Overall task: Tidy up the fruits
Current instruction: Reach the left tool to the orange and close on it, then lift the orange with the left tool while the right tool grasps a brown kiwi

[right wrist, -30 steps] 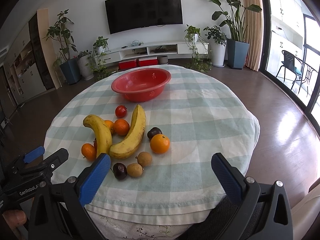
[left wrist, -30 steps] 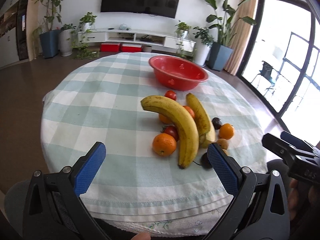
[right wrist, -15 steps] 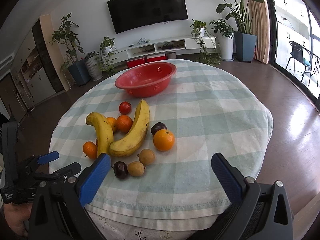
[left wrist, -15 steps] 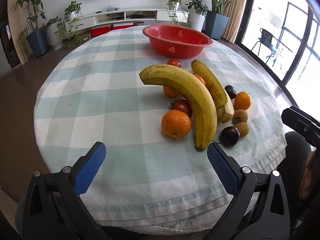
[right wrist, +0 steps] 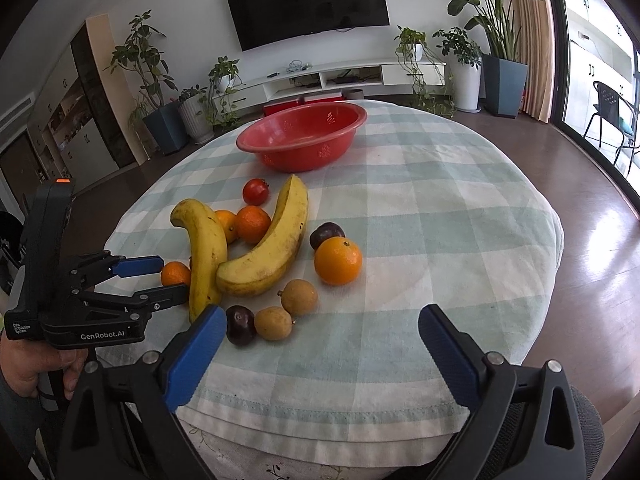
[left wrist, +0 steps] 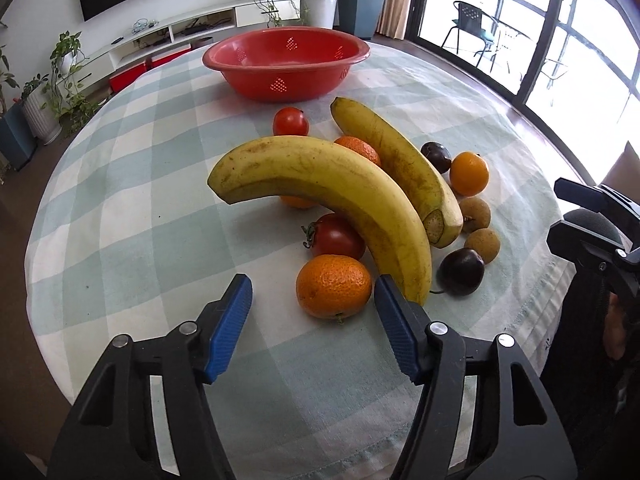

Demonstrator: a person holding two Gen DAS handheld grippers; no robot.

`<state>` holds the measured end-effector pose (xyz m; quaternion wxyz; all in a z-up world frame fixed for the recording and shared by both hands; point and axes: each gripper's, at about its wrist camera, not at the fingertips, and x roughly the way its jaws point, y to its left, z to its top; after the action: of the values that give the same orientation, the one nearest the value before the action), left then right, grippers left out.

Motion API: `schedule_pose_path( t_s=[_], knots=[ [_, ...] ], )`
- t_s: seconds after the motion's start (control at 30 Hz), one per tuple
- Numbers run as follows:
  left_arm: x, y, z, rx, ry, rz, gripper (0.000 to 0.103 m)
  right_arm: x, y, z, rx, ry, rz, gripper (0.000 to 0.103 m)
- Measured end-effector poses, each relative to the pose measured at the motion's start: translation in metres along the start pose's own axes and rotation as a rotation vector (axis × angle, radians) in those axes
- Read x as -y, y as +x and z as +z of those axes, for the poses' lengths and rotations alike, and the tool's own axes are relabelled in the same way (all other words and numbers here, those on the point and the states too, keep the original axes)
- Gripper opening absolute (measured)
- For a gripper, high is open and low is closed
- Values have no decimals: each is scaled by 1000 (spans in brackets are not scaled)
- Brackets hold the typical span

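Note:
A red perforated bowl [left wrist: 286, 62] stands empty at the far side of the round table; it also shows in the right wrist view [right wrist: 304, 136]. In front of it lie two bananas [left wrist: 332, 192] [left wrist: 400, 164], tomatoes [left wrist: 336, 236], oranges, dark plums [left wrist: 460, 270] and brown longans [left wrist: 482, 242]. My left gripper [left wrist: 312, 312] is open, its fingers low over the cloth on either side of the nearest orange [left wrist: 334, 286], not touching it. My right gripper [right wrist: 316, 350] is open and empty at the table's near edge, beside a plum [right wrist: 240, 324] and a longan [right wrist: 274, 322].
The table wears a green-and-white checked cloth [right wrist: 420, 208]. A larger orange [right wrist: 338, 260] lies right of the bananas. The left gripper's body [right wrist: 80, 300] shows at the left of the right wrist view. Potted plants, a TV stand and glass doors ring the room.
My left gripper has moved forward and down to the nearest orange and its fingers have narrowed around it. My right gripper has edged a little closer to the table.

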<state>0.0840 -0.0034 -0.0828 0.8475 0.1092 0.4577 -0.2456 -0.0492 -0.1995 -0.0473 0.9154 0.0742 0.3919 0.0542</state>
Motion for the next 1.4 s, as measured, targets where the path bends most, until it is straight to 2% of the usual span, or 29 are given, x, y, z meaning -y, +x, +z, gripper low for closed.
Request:
schedule_pose_path(
  t_s=[0.1, 0.23, 0.27, 0.33, 0.53, 0.63, 0.77, 0.97, 1.17, 1.3, 1.4],
  knots=[
    [-2, 2, 1, 5, 1, -21, 62, -2, 0, 3, -10, 0, 0, 99],
    [-2, 3, -3, 6, -7, -112, 37, -2, 5, 16, -27, -9, 1, 98],
    [0, 2, -3, 8, 6, -113, 36, 0, 9, 20, -31, -12, 2, 98],
    [3, 1, -3, 10, 25, -107, 36, -2, 10, 20, -37, -11, 6, 97],
    [1, -2, -7, 12, 1, -124, 35, -4, 10, 24, -41, -23, -5, 95],
    [-6, -9, -13, 22, -53, -138, 35, -4, 15, 24, -50, -32, -4, 90],
    [-20, -26, -26, 76, -155, -162, 35, -10, 23, 22, -71, -55, 6, 84],
    [-40, -38, -49, 158, -320, -250, 35, -12, 49, 17, -132, -19, 51, 66],
    [-41, -40, -53, 178, -324, -276, 35, -16, 54, 24, -119, -40, 53, 55],
    [-39, -39, -58, 183, -325, -285, 35, -22, 58, 29, -133, -52, 105, 50],
    [-41, -40, -59, 190, -334, -294, 35, -34, 60, 27, -140, -115, 126, 47]
  ],
)
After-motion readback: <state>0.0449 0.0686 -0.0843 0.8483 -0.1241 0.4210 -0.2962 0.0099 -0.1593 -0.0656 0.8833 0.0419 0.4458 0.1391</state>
